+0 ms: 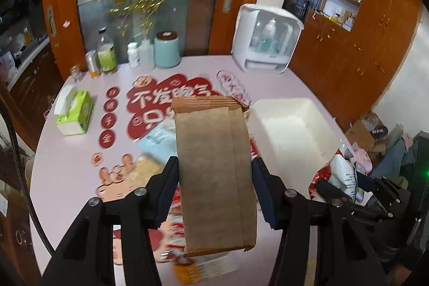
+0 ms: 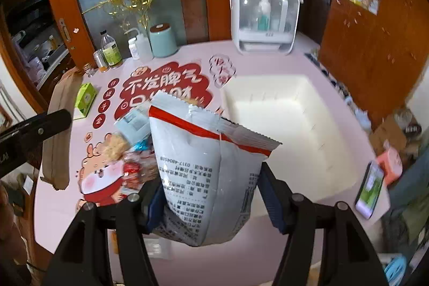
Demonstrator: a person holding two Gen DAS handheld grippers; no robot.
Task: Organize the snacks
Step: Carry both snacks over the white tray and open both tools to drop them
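You have a snack in each hand, and both are lifted above the worktop: the left gripper has its jaws pinching the brown paper packet on its two long sides, and the right gripper has its jaws pinching the white bag with the red stripe at its lower part. The white tray stands open on the right side of the worktop and looks empty, so I judge it is the place for both. Bring one packet at a time, the white bag first because it is nearest to the tray. Lower it until it rests against one wall before you spread the jaws, so it does not fall flat. Then lay the brown packet beside it, not over it. More snacks wait in the loose pile on the red sticker.
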